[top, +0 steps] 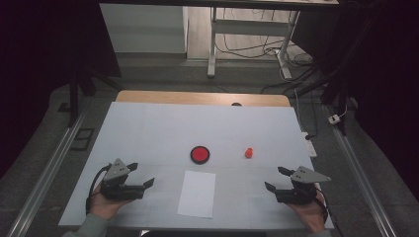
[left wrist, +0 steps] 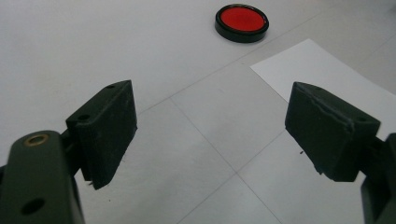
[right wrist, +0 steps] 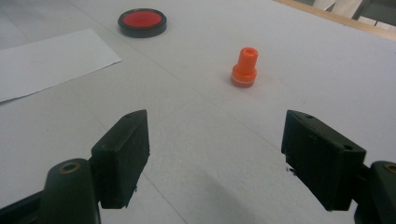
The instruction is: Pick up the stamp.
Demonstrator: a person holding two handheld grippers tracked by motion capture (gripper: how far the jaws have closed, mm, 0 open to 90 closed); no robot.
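A round red ink pad [top: 200, 154] in a black rim lies mid-table, and a small orange stamp [top: 249, 152] stands upright to its right. A white paper sheet [top: 197, 193] lies nearer me, in front of the pad. My left gripper [top: 141, 174] rests open at the front left, held by a hand, nothing between its fingers. My right gripper [top: 274, 178] sits open at the front right, also empty. Past the left gripper [left wrist: 215, 135] I see the pad [left wrist: 242, 22] and a paper corner [left wrist: 336, 88]. The right gripper [right wrist: 219, 154] faces the stamp [right wrist: 244, 67], with the pad [right wrist: 142, 22] and the paper [right wrist: 46, 60] to the left.
The white table cover [top: 148, 128] ends at a wooden strip [top: 202, 98] along the back, where a small dark object [top: 236, 104] sits. A power strip [top: 309, 143] hangs off the right edge. Desk legs and cables stand on the floor beyond.
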